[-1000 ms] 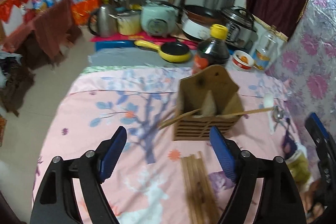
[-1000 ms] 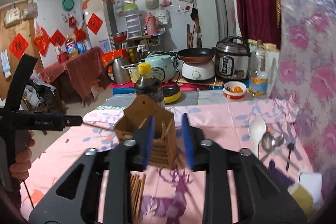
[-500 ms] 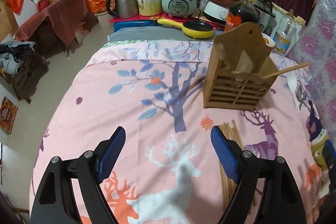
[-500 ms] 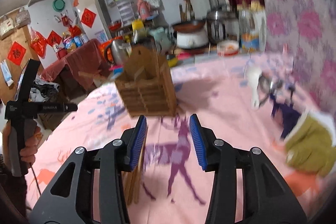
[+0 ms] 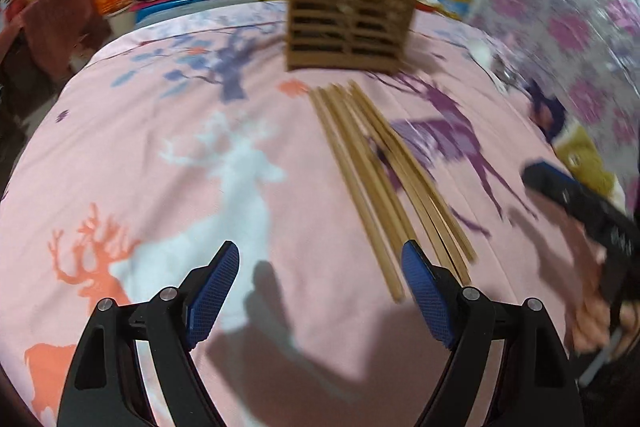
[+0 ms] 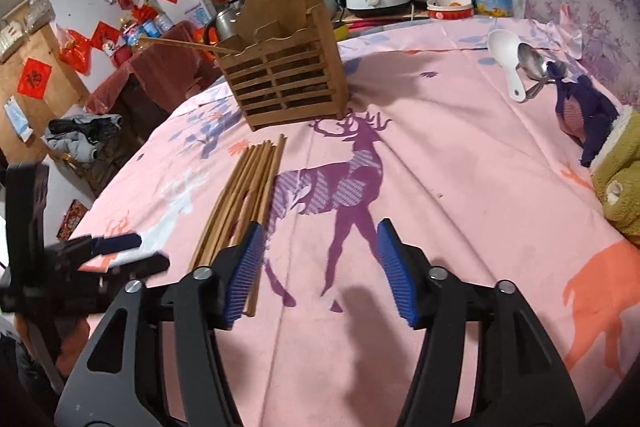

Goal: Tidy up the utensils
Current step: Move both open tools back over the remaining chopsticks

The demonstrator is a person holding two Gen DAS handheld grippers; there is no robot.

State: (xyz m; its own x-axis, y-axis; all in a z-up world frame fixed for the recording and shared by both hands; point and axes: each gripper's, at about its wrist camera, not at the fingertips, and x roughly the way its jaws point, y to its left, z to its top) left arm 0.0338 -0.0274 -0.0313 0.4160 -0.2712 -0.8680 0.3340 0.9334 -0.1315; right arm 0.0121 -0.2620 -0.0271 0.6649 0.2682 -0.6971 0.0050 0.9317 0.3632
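Note:
A bundle of several wooden chopsticks [image 5: 384, 171] [image 6: 248, 191] lies on the pink deer-print cloth in front of a slatted wooden utensil holder [image 5: 348, 15] [image 6: 280, 79], which has chopsticks leaning in it. My left gripper [image 5: 320, 283] hangs open low over the cloth, its right finger beside the chopsticks' near ends, nothing between the fingers. My right gripper [image 6: 320, 267] is opening, empty, its left finger just over the bundle's near ends. A white spoon [image 6: 506, 55] and a metal spoon [image 6: 532, 63] lie at the far right.
A purple cloth [image 6: 584, 115] and an olive-green soft item [image 6: 620, 179] lie at the table's right side. Rice cookers, a kettle, pans and bottles crowd the counter beyond the table. A flowered wall covering runs along the right.
Both grippers have dropped toward the cloth and closer to the chopstick bundle. The right gripper's jaws have widened. The left jaws keep the same width.

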